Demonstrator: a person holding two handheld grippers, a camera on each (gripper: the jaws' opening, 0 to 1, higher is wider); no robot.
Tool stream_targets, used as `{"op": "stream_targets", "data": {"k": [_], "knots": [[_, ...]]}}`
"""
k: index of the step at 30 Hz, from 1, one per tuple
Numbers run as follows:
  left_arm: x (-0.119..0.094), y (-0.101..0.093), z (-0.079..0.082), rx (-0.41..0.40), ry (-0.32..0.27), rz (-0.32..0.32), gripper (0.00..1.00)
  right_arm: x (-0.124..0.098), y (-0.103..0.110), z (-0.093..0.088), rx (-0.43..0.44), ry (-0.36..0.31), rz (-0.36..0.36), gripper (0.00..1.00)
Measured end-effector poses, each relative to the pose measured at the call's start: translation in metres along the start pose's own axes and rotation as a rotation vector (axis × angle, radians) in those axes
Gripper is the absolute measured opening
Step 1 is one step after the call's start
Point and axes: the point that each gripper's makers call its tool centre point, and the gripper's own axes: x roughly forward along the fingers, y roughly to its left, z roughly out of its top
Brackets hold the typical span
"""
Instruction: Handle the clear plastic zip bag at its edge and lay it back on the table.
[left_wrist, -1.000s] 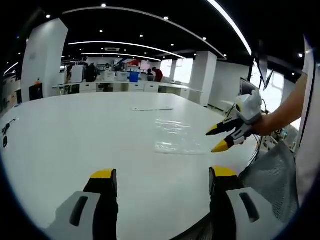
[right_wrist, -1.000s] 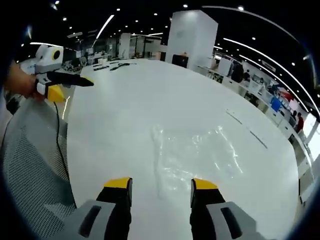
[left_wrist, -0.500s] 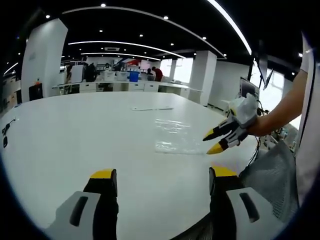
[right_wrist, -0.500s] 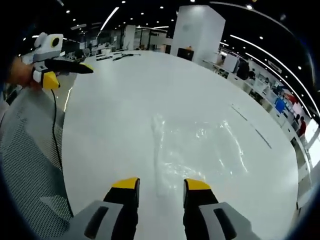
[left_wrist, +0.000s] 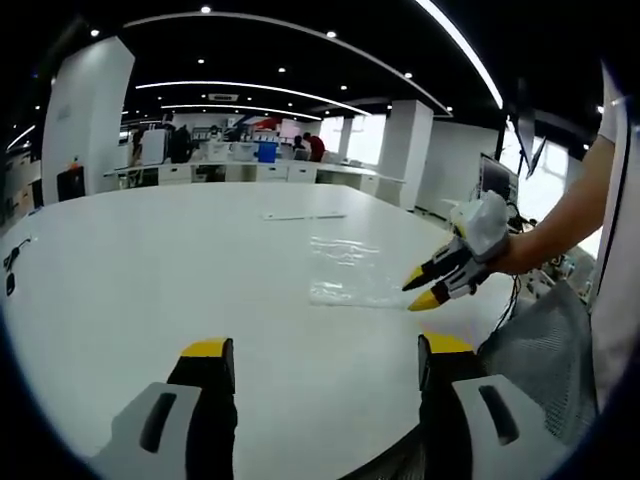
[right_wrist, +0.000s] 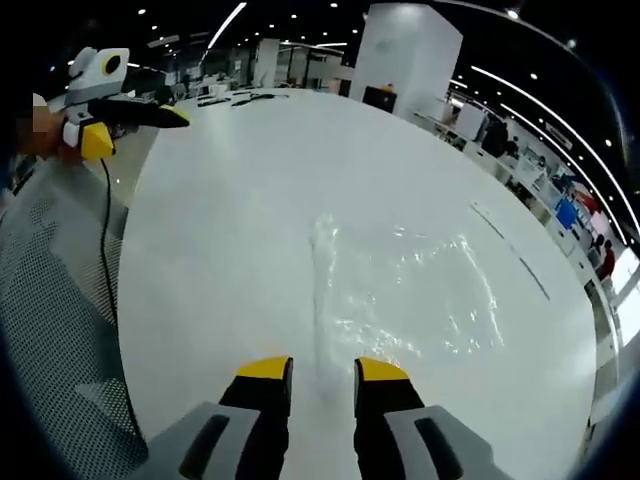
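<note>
One clear plastic zip bag (right_wrist: 400, 290) lies flat on one large round white desk (left_wrist: 150, 260). Two sets of yellow-tipped black tongs: the left tongs (left_wrist: 320, 350) and the right tongs (right_wrist: 322, 372). One grey mesh chair back (left_wrist: 545, 345).

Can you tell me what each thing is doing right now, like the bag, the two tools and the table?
clear zip bag: lying flat on the table, near edge between the right tool's jaws
right tool: jaws narrowed around the bag's edge; whether they grip it yet is unclear
left tool: jaws wide open, holding nothing, over the table
white table: holding the bag
</note>
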Motion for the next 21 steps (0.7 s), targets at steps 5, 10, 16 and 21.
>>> {"op": "stream_targets", "data": {"k": [5,10,16,21], "knots": [[0.0,0.001,0.0,-0.001,0.0,0.0,0.74,0.002,0.0,-0.004,0.002,0.014,0.007,0.16],[0.0,0.0,0.0,-0.002,0.002,0.0,0.74,0.004,0.0,-0.009,0.009,0.027,0.014,0.13],[0.0,-0.002,0.0,-0.002,0.005,-0.001,0.74,0.006,-0.003,-0.015,0.014,0.042,0.011,0.12],[0.0,-0.001,-0.001,-0.001,0.009,-0.002,0.74,0.006,-0.003,-0.017,0.019,0.042,0.016,0.12]]}}
